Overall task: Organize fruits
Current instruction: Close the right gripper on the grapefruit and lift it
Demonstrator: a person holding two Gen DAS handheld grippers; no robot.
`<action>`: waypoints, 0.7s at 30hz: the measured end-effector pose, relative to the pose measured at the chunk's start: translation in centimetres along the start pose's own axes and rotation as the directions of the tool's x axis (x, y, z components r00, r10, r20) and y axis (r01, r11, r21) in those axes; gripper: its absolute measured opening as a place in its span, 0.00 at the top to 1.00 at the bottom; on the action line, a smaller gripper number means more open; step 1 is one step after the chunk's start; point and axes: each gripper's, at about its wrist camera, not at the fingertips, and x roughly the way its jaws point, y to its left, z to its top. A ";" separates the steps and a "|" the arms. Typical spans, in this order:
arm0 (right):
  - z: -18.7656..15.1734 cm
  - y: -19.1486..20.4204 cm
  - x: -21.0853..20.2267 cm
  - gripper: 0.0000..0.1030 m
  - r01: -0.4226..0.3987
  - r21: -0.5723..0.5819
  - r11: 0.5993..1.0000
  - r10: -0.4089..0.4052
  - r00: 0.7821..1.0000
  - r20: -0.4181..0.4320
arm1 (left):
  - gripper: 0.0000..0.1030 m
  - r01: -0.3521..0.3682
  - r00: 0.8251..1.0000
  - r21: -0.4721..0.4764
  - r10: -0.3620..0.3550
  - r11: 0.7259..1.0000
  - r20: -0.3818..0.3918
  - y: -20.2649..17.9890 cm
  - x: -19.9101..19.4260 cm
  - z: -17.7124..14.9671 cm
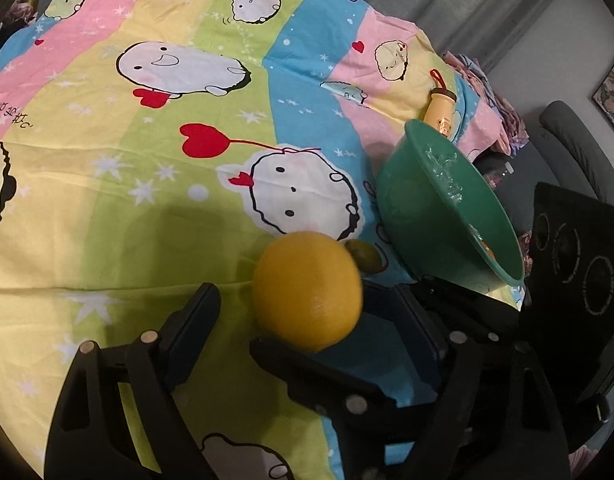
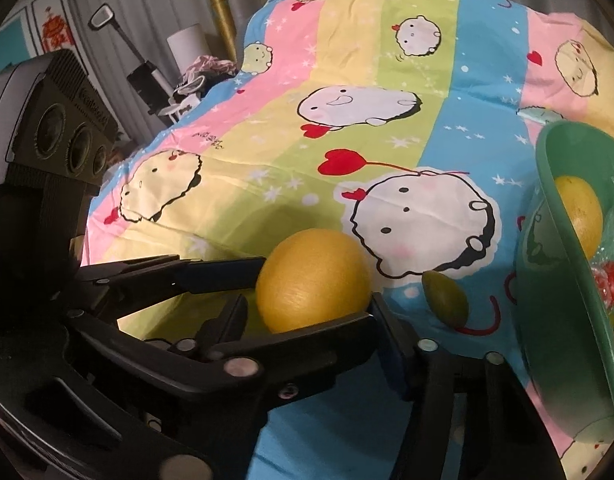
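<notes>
A yellow round fruit (image 1: 307,292) lies on the cartoon bedsheet (image 1: 167,160) with both grippers around it. My left gripper (image 1: 307,290) straddles it. Its left finger (image 1: 195,316) stands clearly apart from the fruit and its right pad is at the fruit's edge. The right gripper (image 2: 309,302) has a fingertip close on each side of the fruit (image 2: 311,276), with a thin gap at its left finger (image 2: 231,320). A left-gripper finger (image 2: 307,336) crosses under the fruit. A small green fruit (image 2: 445,300) lies between it and the green bowl (image 2: 555,280).
The tilted bowl (image 1: 447,208) holds a yellow fruit (image 2: 579,212), a red one (image 2: 611,280) and crinkled plastic wrap. A yellow bottle with a red loop (image 1: 441,108) lies behind it. A grey chair (image 1: 579,152) stands past the bed's right edge. Clutter sits off the far left corner.
</notes>
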 end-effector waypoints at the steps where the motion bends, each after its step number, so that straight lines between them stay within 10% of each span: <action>1: 0.1 0.1 0.0 0.46 0.009 -0.009 1.000 -0.009 1.000 0.000 | 0.27 0.016 1.000 -0.003 -0.016 1.000 -0.001 0.0 0.1 0.0; 21: -0.1 1.7 -4.9 0.46 0.058 -0.010 0.998 -0.056 0.991 0.119 | 0.35 0.052 0.996 0.062 -0.056 0.997 0.070 -3.8 -3.6 -0.1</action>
